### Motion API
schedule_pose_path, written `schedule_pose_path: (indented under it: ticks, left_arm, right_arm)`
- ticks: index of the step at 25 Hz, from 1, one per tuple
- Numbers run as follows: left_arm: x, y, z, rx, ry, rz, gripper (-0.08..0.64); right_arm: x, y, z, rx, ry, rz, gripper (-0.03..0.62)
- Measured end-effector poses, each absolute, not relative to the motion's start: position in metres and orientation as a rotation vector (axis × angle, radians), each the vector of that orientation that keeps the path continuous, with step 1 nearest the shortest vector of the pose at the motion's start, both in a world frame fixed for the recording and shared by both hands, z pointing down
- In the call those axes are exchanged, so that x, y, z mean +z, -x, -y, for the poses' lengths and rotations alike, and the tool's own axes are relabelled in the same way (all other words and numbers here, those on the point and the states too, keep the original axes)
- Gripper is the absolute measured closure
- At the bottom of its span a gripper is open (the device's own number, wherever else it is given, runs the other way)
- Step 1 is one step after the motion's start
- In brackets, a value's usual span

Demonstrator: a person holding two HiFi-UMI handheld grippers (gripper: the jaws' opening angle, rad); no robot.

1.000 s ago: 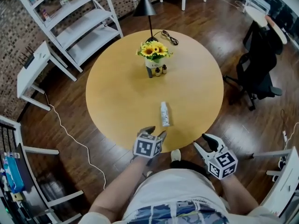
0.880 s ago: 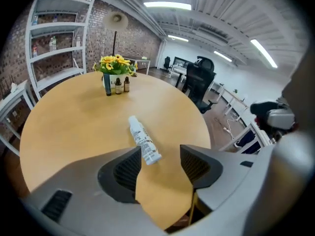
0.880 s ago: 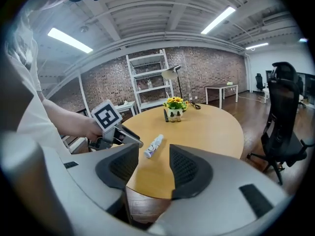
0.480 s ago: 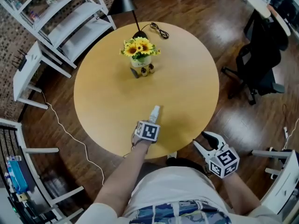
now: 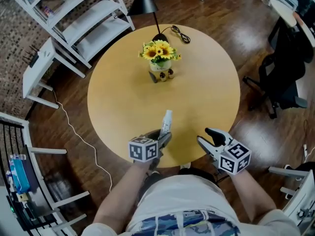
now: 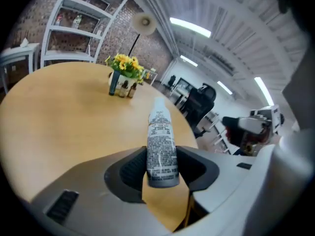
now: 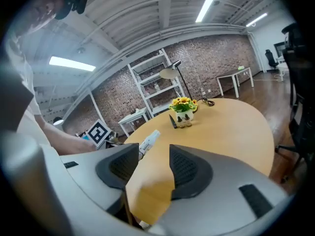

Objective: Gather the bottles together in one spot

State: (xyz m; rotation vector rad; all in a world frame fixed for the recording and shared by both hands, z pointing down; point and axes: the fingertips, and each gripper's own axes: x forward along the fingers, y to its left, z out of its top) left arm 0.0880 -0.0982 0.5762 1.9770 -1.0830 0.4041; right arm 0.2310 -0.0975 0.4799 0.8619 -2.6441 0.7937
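A white spray bottle (image 5: 167, 121) lies pointing away from me near the front edge of the round wooden table (image 5: 206, 82). My left gripper (image 5: 161, 135) is shut on its base end. In the left gripper view the bottle (image 6: 161, 141) sits pinched between both pads, nozzle forward. The right gripper (image 5: 204, 136) hangs open over the table's front edge, to the right of the bottle, nothing between its jaws (image 7: 153, 166). It sees the white bottle (image 7: 149, 141) to its left. Small brown bottles (image 5: 168, 74) stand at the foot of a sunflower vase (image 5: 160, 58) at the far side.
A black floor lamp (image 5: 145, 1) and a coiled cable (image 5: 179, 33) are at the table's far edge. A white shelf unit (image 5: 83, 18) and a small white table (image 5: 39, 73) stand at the left, and a black office chair (image 5: 285, 77) at the right.
My left gripper reached forward over the white bottle and now grips its base end. The right gripper came forward from below the table's edge to beside the bottle.
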Motion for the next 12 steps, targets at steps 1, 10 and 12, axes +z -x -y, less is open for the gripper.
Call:
schedule_pose_path:
  ticks: [1,10,12]
  left_arm:
    - [0.559,-0.09,0.093,0.34,-2.022,1.056,0.37]
    - [0.459,-0.066,0.022,0.085,-2.365,0.878,0.37]
    - [0.45,-0.055,0.003,0.063,-2.403,0.845,0.37]
  right_arm:
    - [0.474,-0.22,0.101,0.803,-0.836,2.666,0.371]
    - [0.4,-0.091,0.084,0.901,-0.542,2.842,0.375]
    - [0.389,-0.065,0.066,0.941,-0.464,2.85,0.374]
